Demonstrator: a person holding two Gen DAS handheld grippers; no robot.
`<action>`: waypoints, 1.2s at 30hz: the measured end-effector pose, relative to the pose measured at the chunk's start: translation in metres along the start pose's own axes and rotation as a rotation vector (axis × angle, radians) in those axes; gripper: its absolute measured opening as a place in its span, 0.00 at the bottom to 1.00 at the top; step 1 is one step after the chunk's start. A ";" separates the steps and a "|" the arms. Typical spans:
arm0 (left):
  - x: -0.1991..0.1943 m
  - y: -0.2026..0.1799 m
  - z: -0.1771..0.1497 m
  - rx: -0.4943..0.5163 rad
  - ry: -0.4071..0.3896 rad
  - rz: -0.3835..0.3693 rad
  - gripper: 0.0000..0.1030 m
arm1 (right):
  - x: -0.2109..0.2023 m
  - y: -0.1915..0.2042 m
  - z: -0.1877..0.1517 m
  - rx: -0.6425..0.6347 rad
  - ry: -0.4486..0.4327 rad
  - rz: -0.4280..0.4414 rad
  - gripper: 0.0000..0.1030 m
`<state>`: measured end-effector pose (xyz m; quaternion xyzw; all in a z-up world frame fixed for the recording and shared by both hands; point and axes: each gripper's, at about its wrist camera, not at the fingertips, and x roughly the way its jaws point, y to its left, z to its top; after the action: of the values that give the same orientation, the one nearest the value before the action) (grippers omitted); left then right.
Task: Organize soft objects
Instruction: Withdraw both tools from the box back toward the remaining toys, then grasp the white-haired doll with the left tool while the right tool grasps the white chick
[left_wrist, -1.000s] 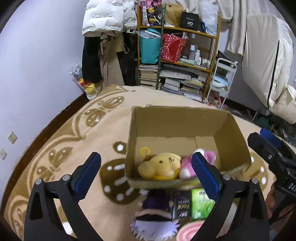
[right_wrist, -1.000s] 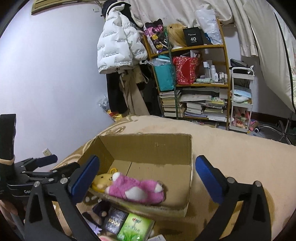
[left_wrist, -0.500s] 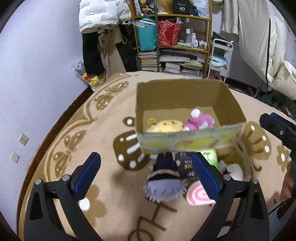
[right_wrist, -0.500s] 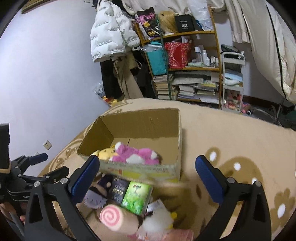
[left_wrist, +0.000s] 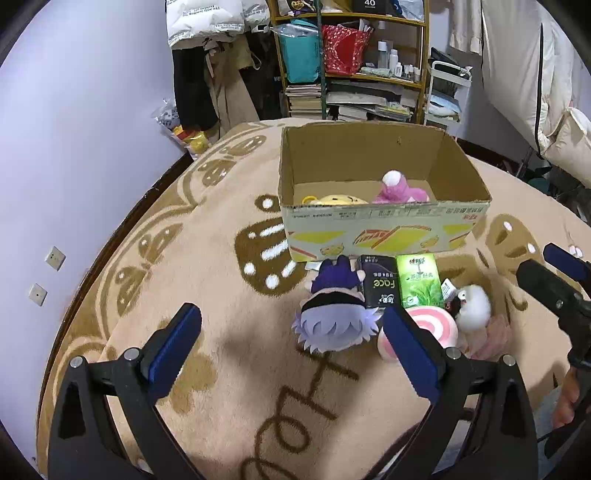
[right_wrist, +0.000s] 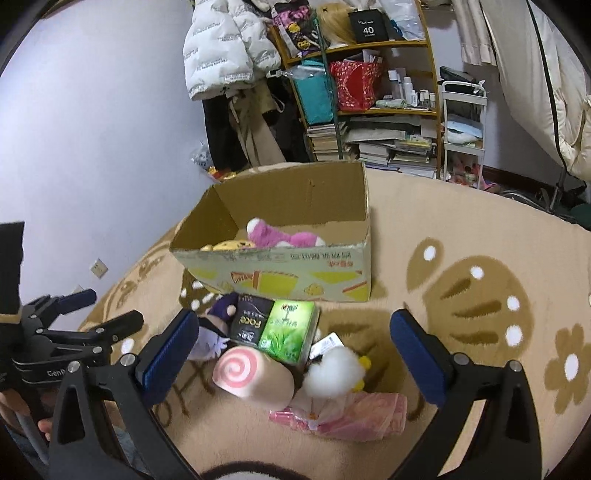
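Toys lie in a little heap on the rug (left_wrist: 229, 373), just at 6 o'clock from the box (left_wrist: 373, 229). In the left view the purple doll (left_wrist: 334, 314) lies face down with its pale hair toward the camera. At its 3 o'clock side is the black pack (left_wrist: 378, 282), and the green pack (left_wrist: 419, 280) touches that one. Both packs nearly touch the front wall of the box. The pink roll (left_wrist: 436, 325) sits at 5 o'clock from the packs, and the white bird (left_wrist: 474, 306) is just beside the roll at its 3 o'clock. A pink bag (right_wrist: 354, 413) lies under the bird, best seen in the right view.

Inside the box are two toys, side by side by the front wall: the yellow bear (left_wrist: 338, 200) at 9 o'clock and the pink plush (left_wrist: 397, 188) at 3 o'clock. The other half of the box floor is bare cardboard.

The left claw (left_wrist: 291, 350) is spread wide and holds nothing. It hangs over the rug, with the doll between its tips and a bit ahead. The right claw (right_wrist: 291, 350) is spread wide too and holds nothing. The roll and the bird show in the gap between its fingers.

A shelf (right_wrist: 373, 110) full of books and bags stands at 12 o'clock, by the wall, with a white coat (right_wrist: 229, 48) hanging beside it
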<state>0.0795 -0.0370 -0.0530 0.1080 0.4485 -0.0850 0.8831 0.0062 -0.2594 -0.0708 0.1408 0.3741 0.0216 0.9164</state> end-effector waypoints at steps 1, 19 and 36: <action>0.001 0.000 -0.001 -0.002 0.003 -0.002 0.95 | 0.001 0.000 -0.001 -0.001 0.005 -0.003 1.00; 0.049 -0.004 0.002 -0.017 0.111 -0.046 0.95 | 0.053 -0.030 -0.014 0.123 0.165 -0.051 0.95; 0.094 -0.017 0.005 -0.017 0.184 -0.087 0.95 | 0.098 -0.042 -0.033 0.157 0.329 -0.092 0.72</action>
<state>0.1342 -0.0599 -0.1281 0.0880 0.5329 -0.1091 0.8345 0.0515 -0.2778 -0.1716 0.1891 0.5254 -0.0270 0.8291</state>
